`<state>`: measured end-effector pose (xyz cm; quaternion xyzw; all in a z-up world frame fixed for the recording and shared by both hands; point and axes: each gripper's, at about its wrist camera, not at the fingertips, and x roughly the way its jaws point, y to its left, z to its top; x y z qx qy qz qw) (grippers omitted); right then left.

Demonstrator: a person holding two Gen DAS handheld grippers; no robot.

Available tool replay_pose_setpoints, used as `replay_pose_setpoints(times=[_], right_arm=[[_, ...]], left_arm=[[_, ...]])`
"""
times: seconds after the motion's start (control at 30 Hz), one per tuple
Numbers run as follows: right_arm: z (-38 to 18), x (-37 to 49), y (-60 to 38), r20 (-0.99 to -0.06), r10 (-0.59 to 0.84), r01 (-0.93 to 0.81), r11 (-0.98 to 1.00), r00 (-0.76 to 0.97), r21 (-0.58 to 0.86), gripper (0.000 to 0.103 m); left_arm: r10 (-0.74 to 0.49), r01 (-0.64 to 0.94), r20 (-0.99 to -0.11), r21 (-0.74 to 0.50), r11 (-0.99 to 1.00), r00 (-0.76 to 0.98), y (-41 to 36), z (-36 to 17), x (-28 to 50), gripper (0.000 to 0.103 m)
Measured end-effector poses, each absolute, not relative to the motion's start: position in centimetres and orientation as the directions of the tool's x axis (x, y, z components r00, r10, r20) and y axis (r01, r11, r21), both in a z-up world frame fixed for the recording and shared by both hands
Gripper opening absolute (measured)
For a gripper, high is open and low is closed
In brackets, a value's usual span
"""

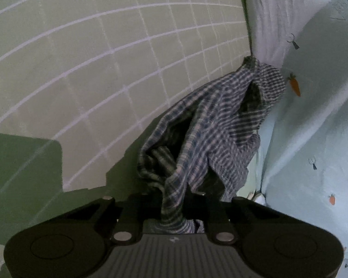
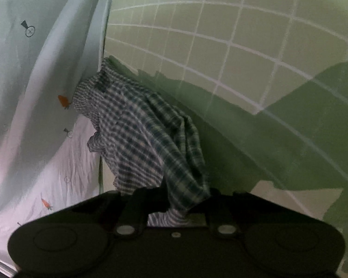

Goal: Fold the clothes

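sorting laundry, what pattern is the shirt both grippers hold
Blue and white check on the shirt, clearest in the right wrist view.

Left gripper point(image 1: 174, 199) pitched downward, jaws drawn close together and clamped on a bunched fold of checked cloth point(image 1: 211, 125) that runs up and away from the pinch. Black finger mounts symmetric on either side of the ribbed grey body (pads themselves mostly hidden by the fabric). Right gripper point(image 2: 174, 202) likewise angled downward, jaws nearly together and pinching another gathered edge of the same checked cloth point(image 2: 148, 139), which spills forward over the near finger. Dark, rounded housing filling the bottom of each wrist view; two round screw heads visible near the finger bases on both.
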<state>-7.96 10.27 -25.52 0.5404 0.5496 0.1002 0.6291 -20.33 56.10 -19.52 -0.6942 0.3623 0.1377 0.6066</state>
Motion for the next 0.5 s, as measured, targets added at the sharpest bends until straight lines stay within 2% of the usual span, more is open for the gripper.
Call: replay_pose_setpoints(times=[0.2,0.5], right_arm=[[-23.7,-11.8,7.2,-0.570,0.738,0.458,0.392,0.362,0.798,0.010],[-24.1,-16.6,2.4,-0.591,0.764,0.560,0.381,0.257,0.736,0.010]], left_arm=[[-0.326,-0.666,-0.616,-0.743,-0.064,0.718,52.9,-18.8,-25.3,0.015],[-0.357,-0.733,-0.649,-0.651,-0.198,0.672,47.8,-17.8,-31.8,0.015]])
